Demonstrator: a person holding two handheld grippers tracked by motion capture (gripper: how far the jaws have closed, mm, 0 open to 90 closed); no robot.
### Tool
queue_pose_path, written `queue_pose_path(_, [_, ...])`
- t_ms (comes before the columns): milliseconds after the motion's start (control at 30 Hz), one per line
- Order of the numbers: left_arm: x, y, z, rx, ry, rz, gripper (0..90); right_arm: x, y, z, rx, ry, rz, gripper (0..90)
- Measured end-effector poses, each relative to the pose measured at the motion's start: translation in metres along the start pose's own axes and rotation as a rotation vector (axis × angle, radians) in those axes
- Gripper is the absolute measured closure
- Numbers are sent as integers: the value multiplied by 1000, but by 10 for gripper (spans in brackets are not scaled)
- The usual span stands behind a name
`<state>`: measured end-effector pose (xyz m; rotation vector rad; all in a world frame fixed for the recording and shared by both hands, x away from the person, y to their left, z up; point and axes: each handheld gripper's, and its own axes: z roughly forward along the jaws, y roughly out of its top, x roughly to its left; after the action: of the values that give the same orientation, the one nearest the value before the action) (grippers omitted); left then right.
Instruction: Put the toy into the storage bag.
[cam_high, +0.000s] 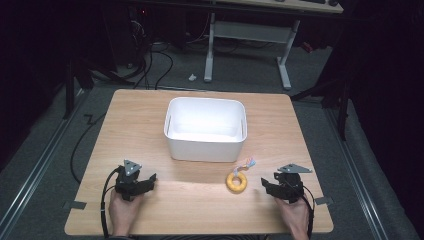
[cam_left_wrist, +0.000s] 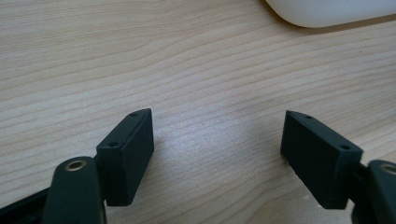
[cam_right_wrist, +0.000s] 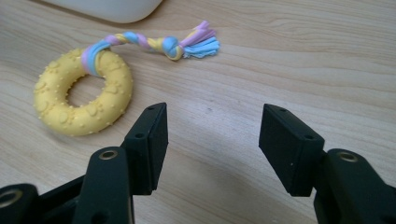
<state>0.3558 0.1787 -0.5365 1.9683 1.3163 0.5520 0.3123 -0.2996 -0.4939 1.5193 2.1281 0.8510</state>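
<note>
A yellow ring toy (cam_high: 236, 182) with a braided pastel rope tail (cam_high: 246, 163) lies on the wooden table (cam_high: 150, 120), just in front of a white bin (cam_high: 205, 129). My right gripper (cam_high: 265, 185) sits a little to the toy's right, held low over the table. In the right gripper view its jaws (cam_right_wrist: 212, 135) stand apart over bare wood, with the ring toy (cam_right_wrist: 83, 93) ahead to their left. My left gripper (cam_high: 150, 180) rests near the front left. Its jaws (cam_left_wrist: 217, 149) are open with nothing between them.
The white bin's corner (cam_left_wrist: 327, 11) shows at the top of the left gripper view. Beyond the table's far edge stand a desk frame (cam_high: 247, 35) and cables on the dark floor. Bare wood lies between the two grippers.
</note>
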Motion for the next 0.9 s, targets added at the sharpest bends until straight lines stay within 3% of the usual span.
queue_pose_path(400, [0, 0, 0, 1, 2, 2, 259, 22, 15, 2, 43, 96, -86, 466])
queue_pose_path(900, [0, 0, 0, 0, -1, 0, 258, 47, 40, 16, 119, 128, -151, 520])
